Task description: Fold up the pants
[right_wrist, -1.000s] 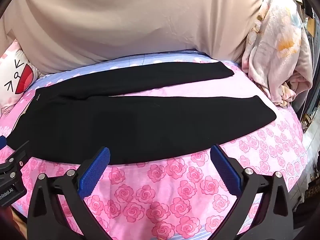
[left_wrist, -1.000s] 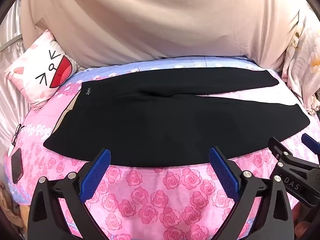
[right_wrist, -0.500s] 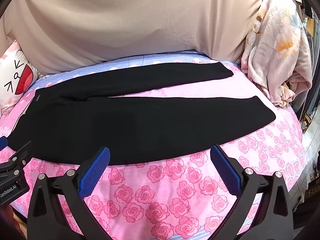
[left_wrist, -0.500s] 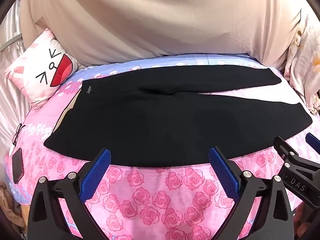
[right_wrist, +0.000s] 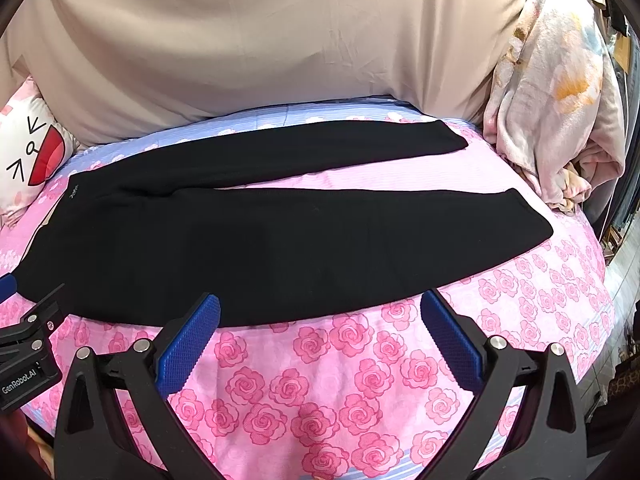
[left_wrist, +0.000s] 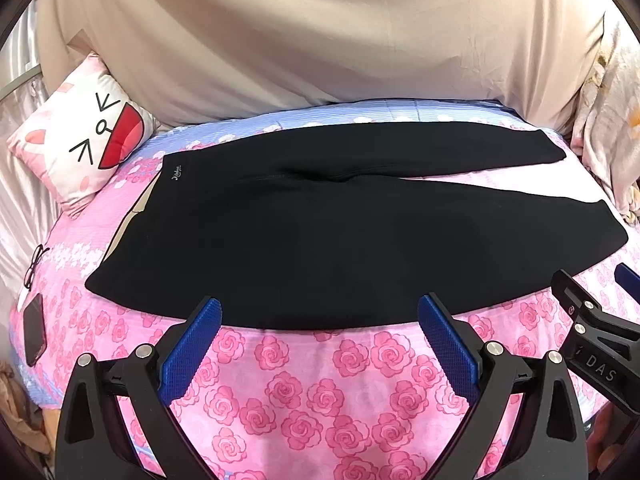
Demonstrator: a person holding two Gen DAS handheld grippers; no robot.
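Black pants (left_wrist: pixel 340 236) lie flat, legs splayed, on the rose-print bedsheet (left_wrist: pixel 304 396) (nothing folded yet), so left gripper (left_wrist: pixel 320 344) and right gripper (right_wrist: pixel 320 340) hover spread wide, empty.

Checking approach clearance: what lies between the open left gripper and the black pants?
Only bare pink rose-print bedsheet lies between the left gripper and the near edge of the black pants, as the left wrist view shows.

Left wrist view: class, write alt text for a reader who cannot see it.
Black pants lie spread flat on a pink rose-print bedspread, waistband left, legs right. The open left claw hovers at their near edge, with a cartoon-face pillow behind.
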